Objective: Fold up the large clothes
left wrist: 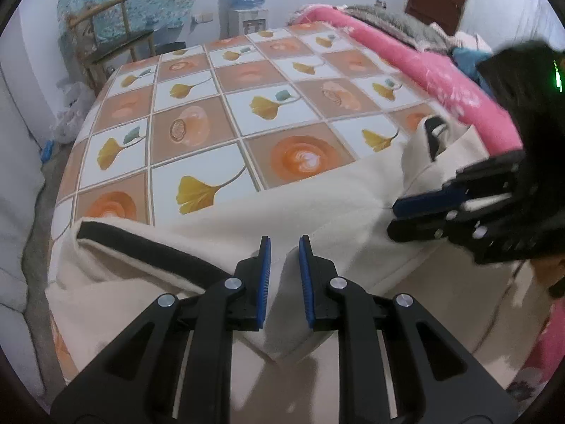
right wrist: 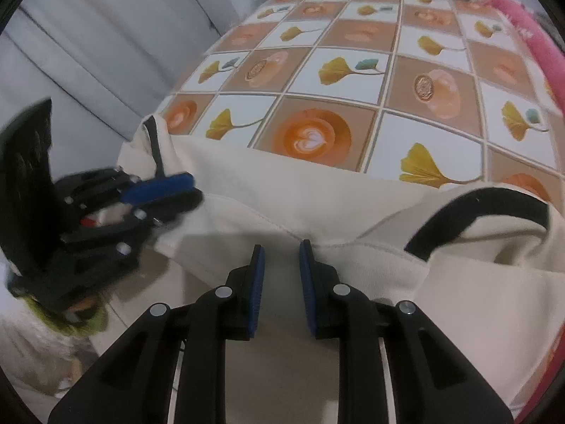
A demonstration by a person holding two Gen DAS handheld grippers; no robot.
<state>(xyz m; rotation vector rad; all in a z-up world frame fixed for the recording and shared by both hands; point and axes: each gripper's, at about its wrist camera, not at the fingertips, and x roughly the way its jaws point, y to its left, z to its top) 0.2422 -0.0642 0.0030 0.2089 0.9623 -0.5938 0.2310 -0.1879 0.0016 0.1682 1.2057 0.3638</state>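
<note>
A large cream garment (left wrist: 317, 190) with black bands (left wrist: 141, 243) lies across the near end of a bed, its front edge hanging over the side. In the left wrist view my left gripper (left wrist: 284, 243) is shut on a raised fold of this cloth near the edge. To the right of it, my right gripper (left wrist: 393, 219) clamps the same edge, with cloth between its blue pad and black finger. The right wrist view shows the right gripper (right wrist: 281, 249) pinching the garment (right wrist: 282, 183) beside a curved black band (right wrist: 476, 205). There the left gripper (right wrist: 196, 187) grips the corner at the left.
The bed sheet (left wrist: 212, 106) has orange, white and ginkgo-leaf squares. A pink blanket (left wrist: 441, 70) and piled clothes line the bed's right side. A wooden chair (left wrist: 106, 35), a water dispenser (left wrist: 249, 0) and plastic bags (left wrist: 70, 113) stand beyond. Grey padding (right wrist: 88, 35) runs along the left.
</note>
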